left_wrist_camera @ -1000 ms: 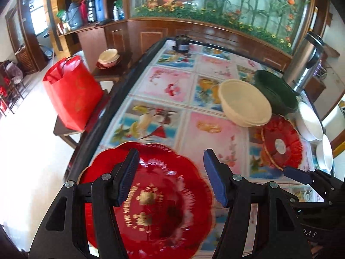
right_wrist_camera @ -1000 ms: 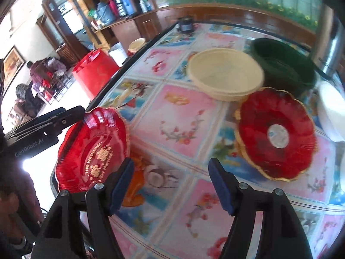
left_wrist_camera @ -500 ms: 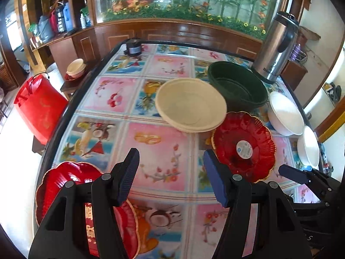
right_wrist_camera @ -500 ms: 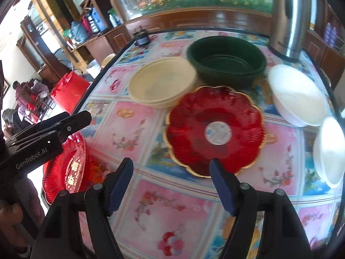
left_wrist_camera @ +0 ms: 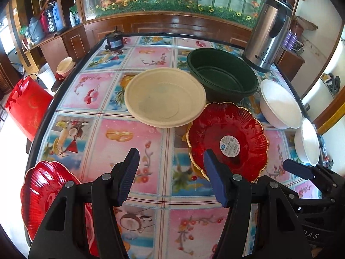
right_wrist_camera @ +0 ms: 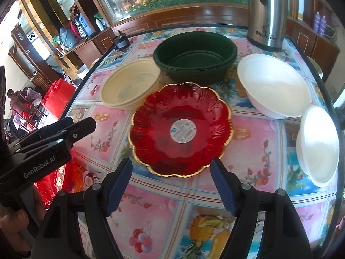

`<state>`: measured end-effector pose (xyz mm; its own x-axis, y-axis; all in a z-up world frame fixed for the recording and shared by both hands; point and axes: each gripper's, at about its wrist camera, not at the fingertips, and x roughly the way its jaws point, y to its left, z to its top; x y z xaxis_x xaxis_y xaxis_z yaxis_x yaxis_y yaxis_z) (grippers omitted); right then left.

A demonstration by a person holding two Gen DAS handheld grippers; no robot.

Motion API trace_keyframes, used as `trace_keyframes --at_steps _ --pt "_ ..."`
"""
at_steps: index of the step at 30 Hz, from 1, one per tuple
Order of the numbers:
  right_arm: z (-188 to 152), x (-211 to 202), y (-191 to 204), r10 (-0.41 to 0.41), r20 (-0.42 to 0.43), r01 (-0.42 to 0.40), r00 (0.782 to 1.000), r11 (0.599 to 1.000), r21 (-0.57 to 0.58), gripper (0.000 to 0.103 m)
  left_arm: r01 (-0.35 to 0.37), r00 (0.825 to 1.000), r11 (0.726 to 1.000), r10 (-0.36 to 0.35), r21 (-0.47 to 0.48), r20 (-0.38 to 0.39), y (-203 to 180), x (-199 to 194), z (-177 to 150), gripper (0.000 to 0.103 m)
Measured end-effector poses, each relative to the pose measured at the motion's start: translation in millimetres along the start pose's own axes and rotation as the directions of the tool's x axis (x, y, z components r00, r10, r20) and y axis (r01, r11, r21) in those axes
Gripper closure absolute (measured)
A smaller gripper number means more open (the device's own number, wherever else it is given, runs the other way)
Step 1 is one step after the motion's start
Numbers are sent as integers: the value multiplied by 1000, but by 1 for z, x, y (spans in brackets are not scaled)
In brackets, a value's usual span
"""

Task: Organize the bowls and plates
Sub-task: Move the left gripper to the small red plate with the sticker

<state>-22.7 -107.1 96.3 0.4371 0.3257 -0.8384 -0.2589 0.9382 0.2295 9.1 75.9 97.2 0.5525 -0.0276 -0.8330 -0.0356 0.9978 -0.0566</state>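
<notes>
A red scalloped plate with a gold rim and a round sticker lies in the middle of the table. Behind it stand a cream bowl and a dark green bowl. Two white bowls sit at the right. A second red plate lies at the near left corner. My right gripper is open and empty just in front of the gold-rimmed plate. My left gripper is open and empty above the table, left of that plate.
A steel thermos stands at the back right. A small black motor sits at the far edge. A red bag stands on a stool left of the table.
Both grippers have swung right, away from the near-left red plate and toward the gold-rimmed plate. The white bowls have come into view. Both stay open and empty.
</notes>
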Motion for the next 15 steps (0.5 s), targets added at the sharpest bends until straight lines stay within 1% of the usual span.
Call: trace_keyframes --at_steps 7,15 --pt "0 -2 -17 -13 -4 13 1000 1000 18 27 4 1000 1000 -4 4 -22 -15 12 -1 41" --pt "2 -2 -28 -22 1 22 1000 999 31 27 -2 1000 1000 2 1 -30 -26 23 2 41"
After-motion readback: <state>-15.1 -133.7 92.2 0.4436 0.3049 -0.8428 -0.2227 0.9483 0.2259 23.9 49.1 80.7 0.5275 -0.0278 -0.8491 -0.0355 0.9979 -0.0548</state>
